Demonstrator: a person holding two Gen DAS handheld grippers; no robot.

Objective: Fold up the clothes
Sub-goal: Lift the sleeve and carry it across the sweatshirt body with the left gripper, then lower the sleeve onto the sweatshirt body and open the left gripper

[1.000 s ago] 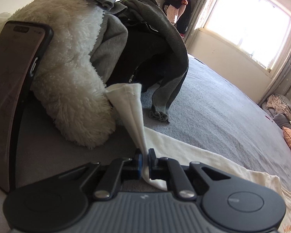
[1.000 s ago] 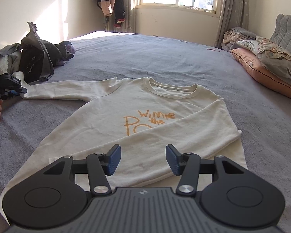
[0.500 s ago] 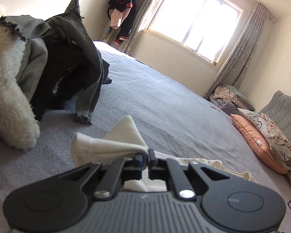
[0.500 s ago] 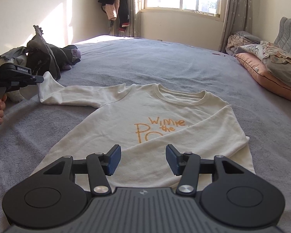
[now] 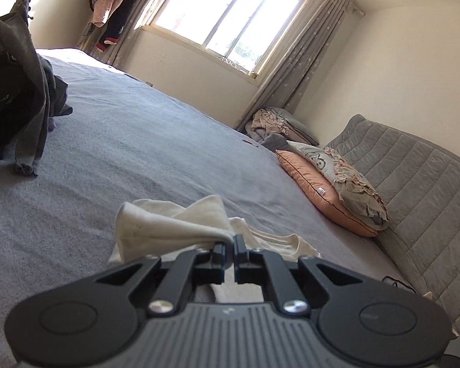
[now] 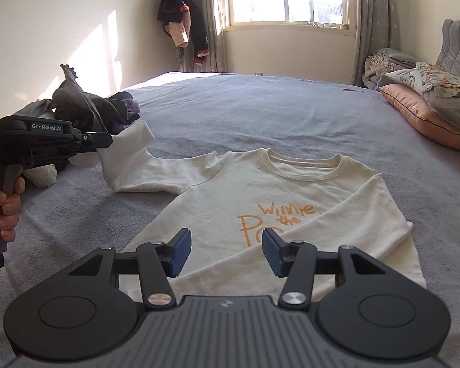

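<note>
The cream long-sleeved sweatshirt with orange lettering lies face up on the grey bedspread, spread just ahead of your right gripper. One sleeve already lies folded across the chest, its cuff end passing under the gap between your right gripper's blue pads. The other sleeve is lifted at its cuff and bent back toward the body, because your left gripper is clamped on that cuff, jaws pressed together on the cloth. Your right gripper stands wide apart, holding nothing, hovering over the hem.

By my reading, you are partway through: one sleeve is in, the second is held up off the bed but not laid on the chest, and the body has no crosswise fold.

The right wrist view gives you the whole garment, the folded sleeve, your hand on the left gripper's handle, and the pile of dark grey clothes beyond it. The left wrist view shows none of that layout; it shows the pinch itself up close, the bunched cuff draped over the fingers, and the peach pillow by the quilted grey headboard far ahead.
</note>
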